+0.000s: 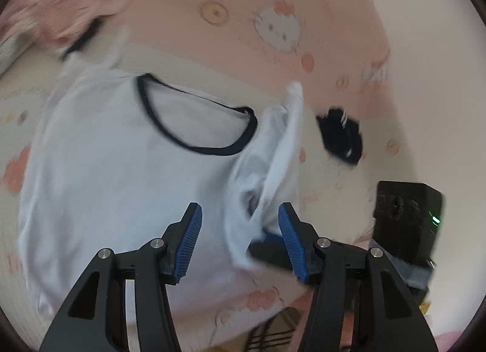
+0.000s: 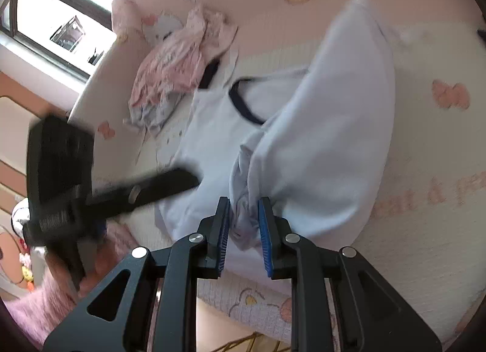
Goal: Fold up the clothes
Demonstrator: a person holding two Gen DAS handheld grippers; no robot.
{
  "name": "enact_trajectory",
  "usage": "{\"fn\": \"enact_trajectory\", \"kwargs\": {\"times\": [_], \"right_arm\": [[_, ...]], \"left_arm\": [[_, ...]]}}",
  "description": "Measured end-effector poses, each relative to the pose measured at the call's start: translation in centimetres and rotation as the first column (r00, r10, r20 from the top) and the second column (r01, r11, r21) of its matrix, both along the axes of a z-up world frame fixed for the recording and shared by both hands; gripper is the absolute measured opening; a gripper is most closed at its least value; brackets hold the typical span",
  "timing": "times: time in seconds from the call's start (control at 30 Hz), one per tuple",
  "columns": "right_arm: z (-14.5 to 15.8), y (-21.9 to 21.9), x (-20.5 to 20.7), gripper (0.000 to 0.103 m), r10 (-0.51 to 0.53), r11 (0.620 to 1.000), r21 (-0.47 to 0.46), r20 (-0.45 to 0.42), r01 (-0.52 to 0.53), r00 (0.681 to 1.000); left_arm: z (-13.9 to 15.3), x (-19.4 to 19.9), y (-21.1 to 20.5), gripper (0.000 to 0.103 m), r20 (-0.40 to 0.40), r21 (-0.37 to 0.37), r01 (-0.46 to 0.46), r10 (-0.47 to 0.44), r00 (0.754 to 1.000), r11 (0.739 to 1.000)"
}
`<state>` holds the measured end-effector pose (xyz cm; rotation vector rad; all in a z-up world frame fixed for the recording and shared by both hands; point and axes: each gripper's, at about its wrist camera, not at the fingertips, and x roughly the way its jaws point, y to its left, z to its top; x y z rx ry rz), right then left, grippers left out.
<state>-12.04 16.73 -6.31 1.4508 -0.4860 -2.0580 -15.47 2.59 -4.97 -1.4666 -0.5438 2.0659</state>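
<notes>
In the left wrist view, the white T-shirt (image 1: 115,151) with its dark collar band (image 1: 194,115) lies mostly flat across the centre and left of the frame, on a pink and cream bedsheet (image 1: 334,18) printed with cartoon cats. The left gripper (image 1: 240,230) at the bottom centre has its blue ribbed pads apart and nothing is pressed between them; the lifted fold only passes in front of the right pad. In the right wrist view, a crumpled pink garment (image 2: 179,66) lies at the upper left, and the right gripper (image 2: 243,224) at the bottom centre is clenched on a bunched edge of the shirt, and a large flap rises from it toward the upper right. The cloth looks thin, soft and limp, so the main risk is that the bunched fabric slips out of the narrow pinch while it is carried across, or that the flap lands twisted and creased because only one point is held. The picture is blurred, so I cannot say how deep the cloth sits between the pads. The loose pink garment could also be caught if the fold swings too far to the left.
</notes>
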Motion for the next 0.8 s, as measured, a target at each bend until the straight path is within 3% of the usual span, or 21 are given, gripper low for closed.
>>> {"fn": "enact_trajectory", "kwargs": {"times": [0.13,0.17,0.2,0.27,0.4,0.6,0.7,0.8], "right_arm": [[0.3,-0.2,0.8,0.021,0.037,0.999,-0.002,-0.008,-0.037,0.999],[0.3,-0.2,0.8,0.021,0.044,0.999,-0.004,-0.008,-0.044,0.999],[0.3,-0.2,0.9,0.021,0.049,0.999,-0.004,-0.007,-0.049,0.999],[0.5,0.3,1.1,0.023,0.053,0.999,-0.003,0.002,-0.053,0.999],[1.6,2.3,1.6,0.037,0.069,0.997,-0.046,0.043,-0.067,0.997],[4.2,4.9,2.0,0.041,-0.057,0.997,0.046,-0.046,0.059,0.997],[4.0,1.3,1.4,0.041,-0.035,0.995,0.089,-0.083,0.042,0.996],[3.2,-2.8,1.1,0.041,0.036,0.989,0.145,-0.102,-0.021,0.994]], "left_arm": [[-0.9,-1.2,3.4,0.055,0.021,-0.043,0.093,-0.092,0.996,0.995],[-1.1,-1.3,4.0,0.048,0.021,-0.065,0.106,-0.105,0.994,0.992],[-1.2,-1.3,4.1,0.026,0.021,-0.07,0.107,-0.105,0.994,0.992],[-1.4,-1.2,4.4,0.017,0.02,-0.079,0.107,-0.106,0.994,0.991],[-0.2,-0.6,2.9,0.015,-0.02,-0.058,0.059,-0.06,0.998,0.997],[2.2,1.7,-4.3,0.015,-0.062,-0.03,-0.117,0.115,0.991,0.993],[0.7,2.4,-8.3,0.015,-0.011,-0.064,-0.189,0.189,0.982,0.98],[-0.1,3.0,-11.1,0.015,0.008,-0.048,-0.233,0.234,0.972,0.971]]}}
